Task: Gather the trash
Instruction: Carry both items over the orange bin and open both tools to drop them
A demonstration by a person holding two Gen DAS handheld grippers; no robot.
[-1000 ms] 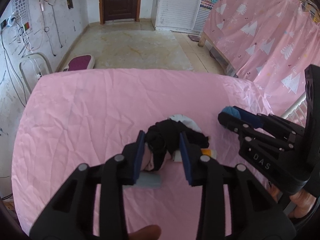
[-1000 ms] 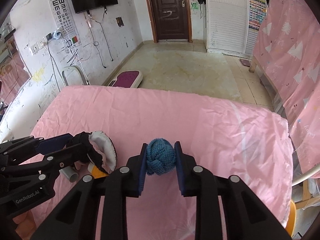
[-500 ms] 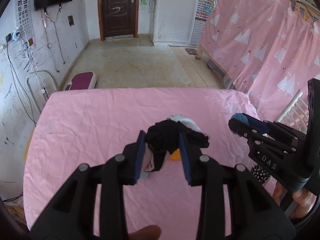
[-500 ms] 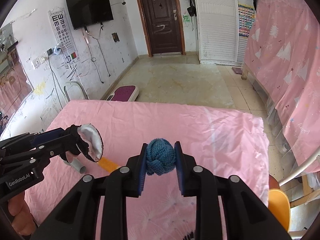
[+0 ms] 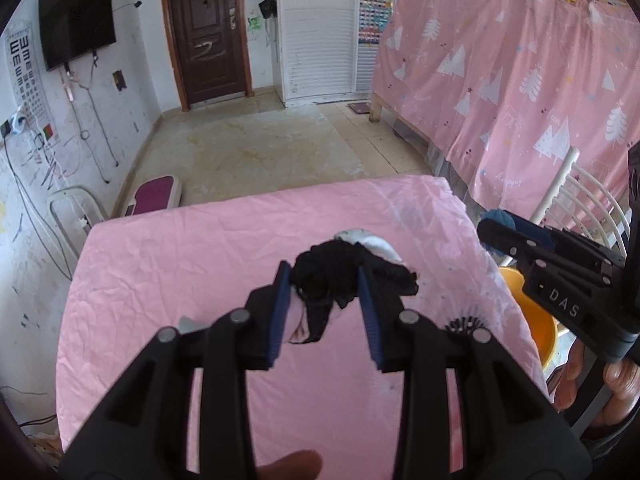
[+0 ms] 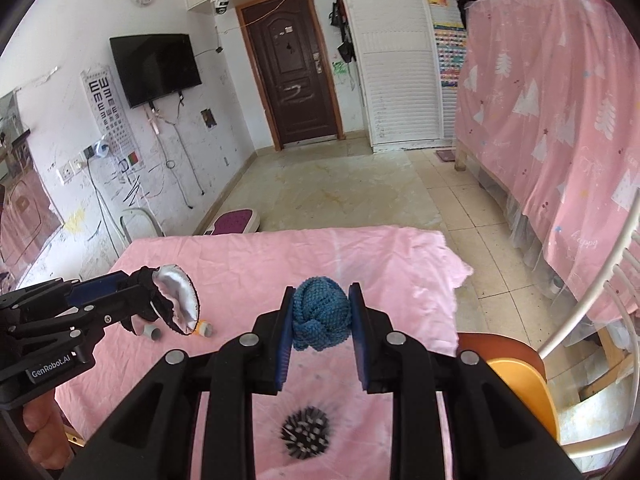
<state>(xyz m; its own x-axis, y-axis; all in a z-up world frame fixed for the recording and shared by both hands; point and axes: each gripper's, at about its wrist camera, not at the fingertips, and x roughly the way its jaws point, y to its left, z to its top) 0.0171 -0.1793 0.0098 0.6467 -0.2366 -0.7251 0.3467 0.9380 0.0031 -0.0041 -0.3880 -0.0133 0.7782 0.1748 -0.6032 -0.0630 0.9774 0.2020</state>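
Right gripper (image 6: pixel 322 316) around blue knot ball (image 6: pixel 321 314)

Both tools have risen, carrying black cloth (image 5: pixel 334 276) and blue ball (image 6: pixel 321 314).

From my remote seat, the pink-sheeted table (image 6: pixel 360 256) lies bare across its far half, giving either gripper room to pass. Near its left side sit a grey tube (image 6: pixel 153 332) and an orange-capped piece (image 6: pixel 204 328), close together. Off the right edge, an orange bin (image 6: pixel 528 384) and a white chair frame (image 6: pixel 592 292) crowd the way (the pink curtain (image 6: pixel 560 100) hangs beyond).
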